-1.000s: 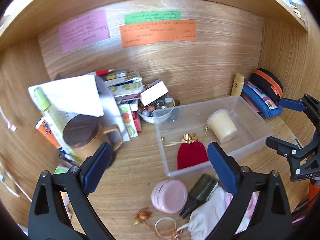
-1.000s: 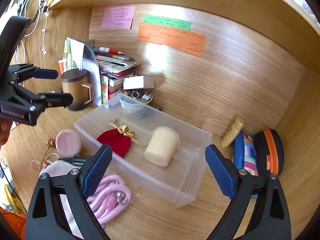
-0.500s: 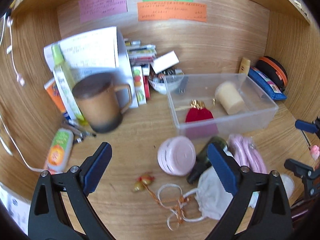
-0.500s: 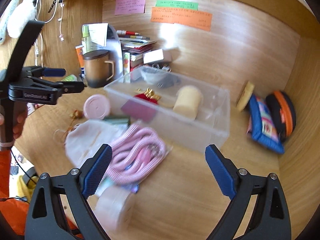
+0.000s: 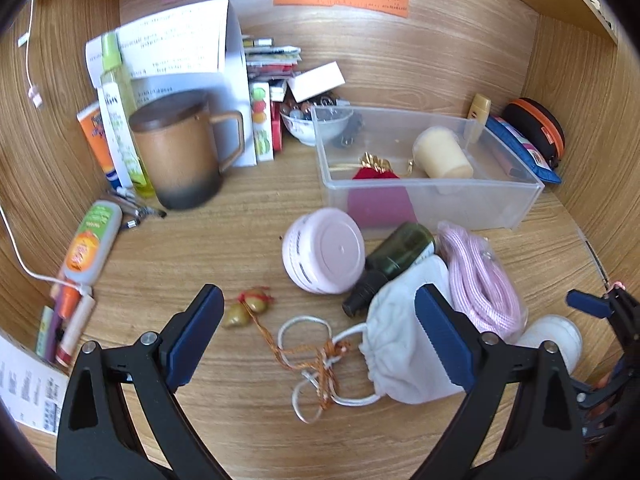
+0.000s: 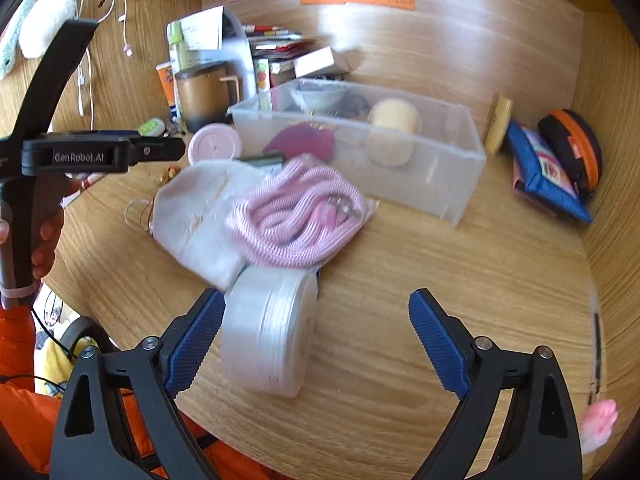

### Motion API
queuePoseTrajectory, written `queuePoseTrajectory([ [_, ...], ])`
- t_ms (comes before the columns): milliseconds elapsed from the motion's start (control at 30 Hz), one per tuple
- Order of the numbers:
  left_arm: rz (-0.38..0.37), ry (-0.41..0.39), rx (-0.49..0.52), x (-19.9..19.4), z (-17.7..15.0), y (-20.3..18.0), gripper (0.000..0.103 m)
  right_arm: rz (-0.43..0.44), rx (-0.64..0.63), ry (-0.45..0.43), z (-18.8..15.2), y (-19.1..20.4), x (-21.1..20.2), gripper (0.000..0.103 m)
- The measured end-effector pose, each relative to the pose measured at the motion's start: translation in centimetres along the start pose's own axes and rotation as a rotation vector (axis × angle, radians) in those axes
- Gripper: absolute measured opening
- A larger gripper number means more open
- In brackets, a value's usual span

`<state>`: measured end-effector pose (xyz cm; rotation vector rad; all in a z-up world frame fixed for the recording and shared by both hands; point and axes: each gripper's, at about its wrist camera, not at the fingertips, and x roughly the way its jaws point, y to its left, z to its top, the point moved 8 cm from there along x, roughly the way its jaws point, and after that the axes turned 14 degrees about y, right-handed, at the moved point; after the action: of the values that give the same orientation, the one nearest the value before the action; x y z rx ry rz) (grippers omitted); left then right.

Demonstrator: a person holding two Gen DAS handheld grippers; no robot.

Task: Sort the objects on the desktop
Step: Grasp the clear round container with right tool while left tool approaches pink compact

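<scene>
The right gripper (image 6: pixel 314 348) is held with its jaws wide apart, though they have just been drawn in a little; a white roll of tape (image 6: pixel 268 330) stands on edge between them, just beside the left pad, and whether it is touched cannot be told. The left gripper (image 5: pixel 318 334) is likewise spread open and nothing is gripped; below it are seen the white drawstring pouch (image 5: pixel 404 344) and an orange-corded charm (image 5: pixel 250 306). Just beyond the roll, a pink coiled cable (image 6: pixel 296 216) is laid partly over the pouch. A pink round tin (image 5: pixel 324 250) and a dark green bottle (image 5: pixel 390 258) lie beside the pouch. Behind these, a clear plastic bin (image 6: pixel 440 168) is set on the desk (image 6: pixel 460 280), with a red pouch (image 5: pixel 374 174) and a cream candle (image 5: pixel 440 154) inside.
</scene>
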<state>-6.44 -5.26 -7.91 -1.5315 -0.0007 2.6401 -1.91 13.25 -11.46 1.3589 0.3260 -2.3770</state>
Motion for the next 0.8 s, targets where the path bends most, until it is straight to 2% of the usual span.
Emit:
queuePoseTrajectory([
  [67,-0.001,0.006,-0.002,0.2,-0.3,-0.2,0.097,0.002,-0.012,0.021,-0.4,0.3,0.7,0.08],
  [133,-0.005,0.015,-0.007,0.6,-0.6,-0.3,0.097,0.016,-0.027,0.049,-0.6,0.6,1.4,0.06],
  [233,-0.009,0.029,-0.016,1.1,-0.8,-0.2,0.097,0.052,-0.036,0.085,-1.0,0.9,2.3,0.038],
  [300,-0.012,0.035,-0.021,1.4,-0.8,-0.1,0.097,0.083,-0.035,0.09,-1.1,0.8,2.5,0.028],
  [467,-0.036,0.054,-0.031,2.3,-0.2,0.2,0.097,0.093,-0.039,0.051,-1.1,0.2,1.3,0.027],
  [667,-0.084,0.086,-0.047,3.4,1.3,0.4,0.097,0.064,-0.024,0.0,-0.3,-1.1,-0.5,0.027],
  [800,-0.116,0.071,-0.074,3.0,2.4,0.8,0.097,0.04,-0.002,-0.008,0.2,-2.5,-0.8,0.027],
])
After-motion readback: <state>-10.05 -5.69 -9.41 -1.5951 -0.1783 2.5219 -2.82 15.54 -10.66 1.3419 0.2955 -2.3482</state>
